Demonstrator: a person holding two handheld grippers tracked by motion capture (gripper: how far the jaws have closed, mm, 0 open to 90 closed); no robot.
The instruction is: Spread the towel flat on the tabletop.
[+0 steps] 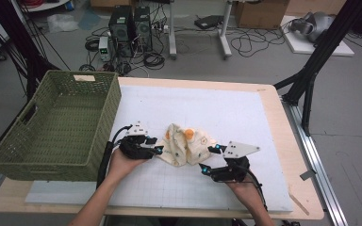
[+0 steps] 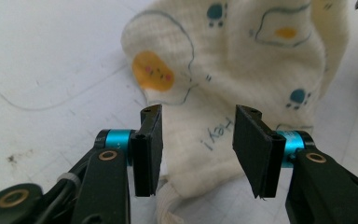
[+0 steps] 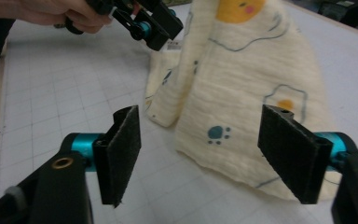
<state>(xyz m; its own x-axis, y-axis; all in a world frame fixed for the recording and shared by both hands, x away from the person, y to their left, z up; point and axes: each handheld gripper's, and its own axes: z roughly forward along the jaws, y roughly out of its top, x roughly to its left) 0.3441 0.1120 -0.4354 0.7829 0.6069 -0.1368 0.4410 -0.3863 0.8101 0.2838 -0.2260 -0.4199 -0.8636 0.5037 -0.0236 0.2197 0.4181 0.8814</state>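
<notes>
flanking cream cloth (image 1: pixel 185 143), both tools released, left tool (image 2: pixel 198 149) view shows handwriting, high view basket (image 1: pixel 52 125)

A pale wooden surface (image 1: pixel 269 101) carries a white gridded mat (image 1: pixel 226 117) over most of its top. On the mat, near its centre, lies a crumpled cream cloth (image 1: pixel 186 143) with printed animals. At nine o'clock from the cloth, a green woven basket (image 1: pixel 101 120) sits on the surface's left part.
</notes>
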